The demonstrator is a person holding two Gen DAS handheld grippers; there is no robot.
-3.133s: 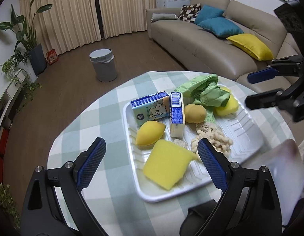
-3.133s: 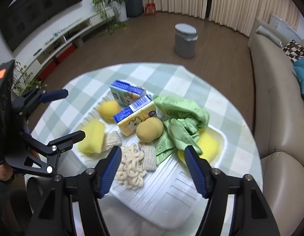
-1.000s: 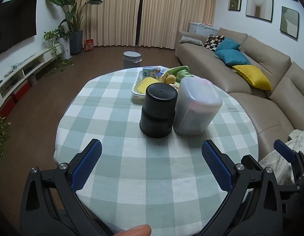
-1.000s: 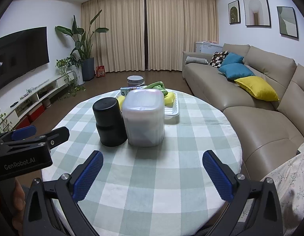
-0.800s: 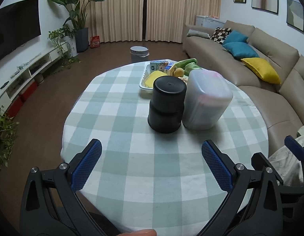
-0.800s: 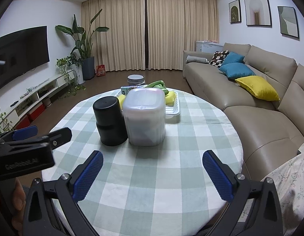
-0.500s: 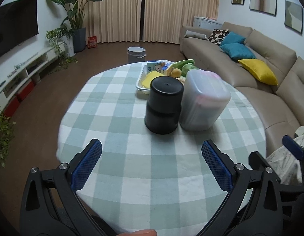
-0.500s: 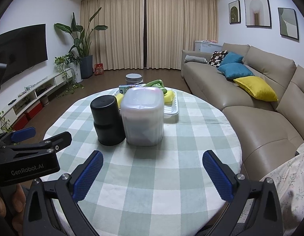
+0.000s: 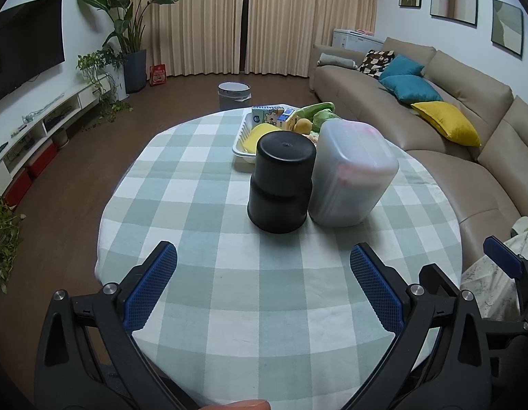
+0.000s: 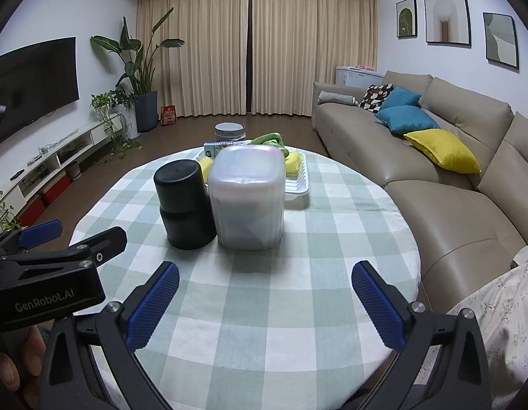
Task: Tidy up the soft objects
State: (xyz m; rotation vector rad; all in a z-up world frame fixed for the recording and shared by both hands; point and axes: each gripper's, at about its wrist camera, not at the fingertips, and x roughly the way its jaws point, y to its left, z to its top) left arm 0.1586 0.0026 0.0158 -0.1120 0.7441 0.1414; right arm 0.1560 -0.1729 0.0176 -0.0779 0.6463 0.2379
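A white tray [image 9: 241,151] at the far side of the round table holds a yellow sponge [image 9: 258,133], blue-and-white cartons [image 9: 268,115], a yellow fruit-shaped toy [image 9: 303,124] and a green cloth [image 9: 320,111]. The tray also shows in the right wrist view [image 10: 300,184], mostly hidden. A black cylindrical container [image 9: 281,181] and a frosted plastic bin [image 9: 353,174] stand upside down in front of the tray. My left gripper [image 9: 262,283] and right gripper [image 10: 264,299] are both open and empty, held over the near edge of the table.
The checked tablecloth [image 9: 264,307] covers the table. A beige sofa [image 10: 452,171] with blue and yellow cushions stands at the right. A grey bin [image 9: 234,95] is on the floor behind the table. A TV bench and plants are at the left.
Both grippers have drawn back from over the tray to the near edge of the table. In the last second they only shift slightly and stay open.
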